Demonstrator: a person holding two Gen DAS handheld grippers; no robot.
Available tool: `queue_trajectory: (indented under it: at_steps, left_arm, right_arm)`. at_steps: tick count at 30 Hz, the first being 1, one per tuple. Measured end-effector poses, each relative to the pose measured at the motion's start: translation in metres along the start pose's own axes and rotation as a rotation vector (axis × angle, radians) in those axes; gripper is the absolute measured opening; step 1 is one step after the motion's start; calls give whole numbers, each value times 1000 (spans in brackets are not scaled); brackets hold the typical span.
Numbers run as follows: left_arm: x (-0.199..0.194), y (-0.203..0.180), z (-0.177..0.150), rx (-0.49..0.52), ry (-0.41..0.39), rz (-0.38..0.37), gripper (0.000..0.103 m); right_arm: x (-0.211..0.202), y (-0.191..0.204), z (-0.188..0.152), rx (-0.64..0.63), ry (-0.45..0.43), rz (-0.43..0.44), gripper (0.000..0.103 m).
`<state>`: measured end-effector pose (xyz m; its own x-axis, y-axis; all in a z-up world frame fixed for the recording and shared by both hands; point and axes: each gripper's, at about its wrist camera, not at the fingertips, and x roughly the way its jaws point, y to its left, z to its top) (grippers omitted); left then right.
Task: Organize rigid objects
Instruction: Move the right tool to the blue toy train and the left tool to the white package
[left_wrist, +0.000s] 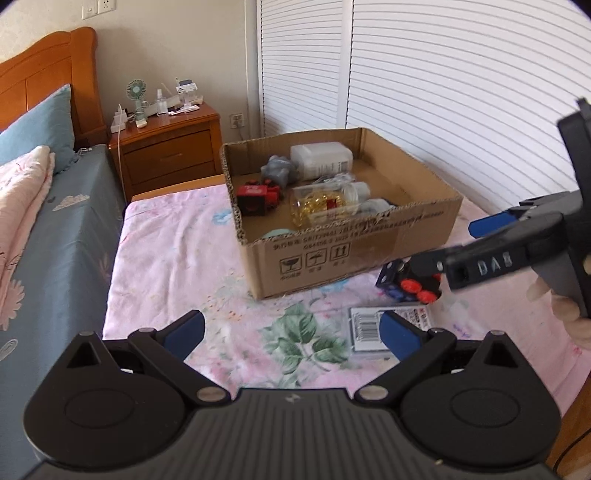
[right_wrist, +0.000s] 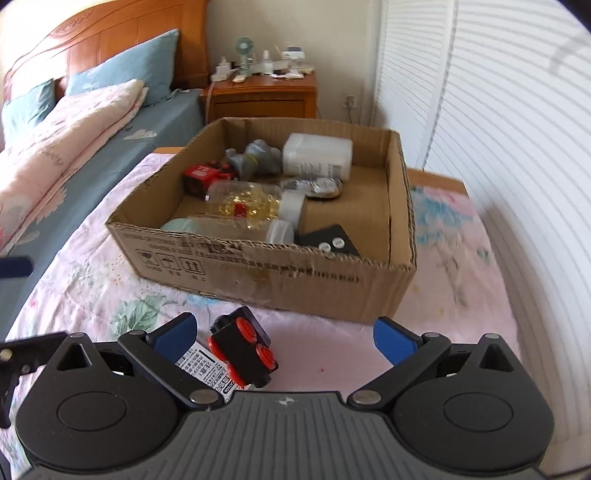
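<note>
One black toy car (right_wrist: 243, 350) with red wheels lies tipped over on the flowery sheet (right_wrist: 92, 280), just in front of the box's near wall. It rests partly on one flat packet (right_wrist: 207, 367) with a barcode label.

One cardboard box (right_wrist: 280, 275) sits in the middle of the sheet. Inside it I count one red toy car (right_wrist: 201, 177) by the left wall, one grey figure (right_wrist: 255, 157) and one white tub (right_wrist: 317, 153) at the back, and one clear jar (right_wrist: 251, 203) with yellow bits in the middle.

The right gripper (right_wrist: 284, 338) hangs over the black toy car with its two blue fingers spread wide, holding nothing. The left gripper (left_wrist: 291, 328) is spread wide too and holds nothing.

Only the right view shows one black gadget (right_wrist: 332, 242) with two white buttons in the box's near right corner. Only the left view shows the right gripper (left_wrist: 454, 240) from the side, with a hand (left_wrist: 565, 302) on its handle.
</note>
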<state>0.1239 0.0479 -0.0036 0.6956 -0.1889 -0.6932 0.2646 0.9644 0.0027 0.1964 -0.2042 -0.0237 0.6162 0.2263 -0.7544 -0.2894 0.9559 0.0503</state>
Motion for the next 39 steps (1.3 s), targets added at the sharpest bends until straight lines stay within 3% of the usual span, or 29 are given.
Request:
queue_trajectory:
  at_steps: [6,15,22,30,39]
  left_arm:
    - [-6,4,-7,-5,-3,1,100]
    - [-5,12,-10,-25,2,-2,100]
    - [-3,11,-10,-28,8,-4,100]
    - [1,8,-10,-14,19,8,100]
    - [15,-4,-7,24,46,-11,100]
  right_arm:
    - [18,-14,-3,115,37,3,103]
    - [37,5,-23,44,113,-11,103]
    - [38,15,-19,53,77,24,103]
    - [57,19,-17,82,56,-43,103]
    - [43,-22,-39,62,51,-158,103]
